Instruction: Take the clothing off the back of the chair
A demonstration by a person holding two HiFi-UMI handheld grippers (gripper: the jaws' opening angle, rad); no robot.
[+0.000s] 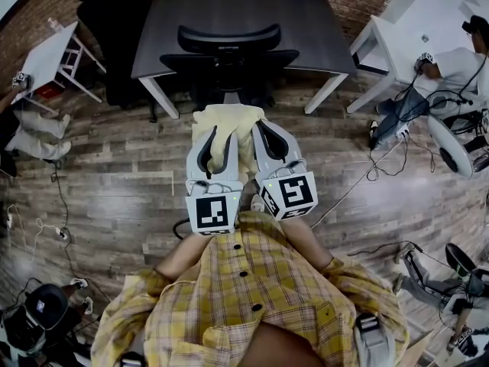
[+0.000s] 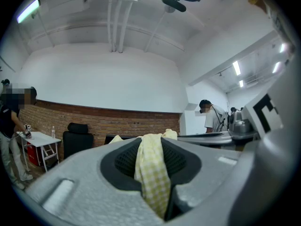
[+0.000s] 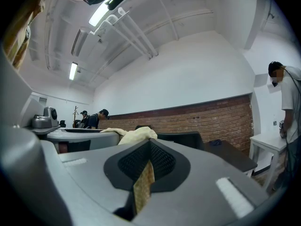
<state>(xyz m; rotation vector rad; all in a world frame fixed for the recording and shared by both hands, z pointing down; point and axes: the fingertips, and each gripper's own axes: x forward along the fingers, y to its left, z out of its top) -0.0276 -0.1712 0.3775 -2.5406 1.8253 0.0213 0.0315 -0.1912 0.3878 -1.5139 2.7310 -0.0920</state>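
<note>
left tool, right tool pinching clothing, chair

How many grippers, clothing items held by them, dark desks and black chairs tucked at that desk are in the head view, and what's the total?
Grippers: 2, the left gripper and the right gripper
Yellow clothing held by both: 1
Dark desk: 1
Black chair at the desk: 1
Total: 5

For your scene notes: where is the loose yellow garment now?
Head view, centre: the garment gripped by the left tongs and right tongs, in front of the black chair.
</note>
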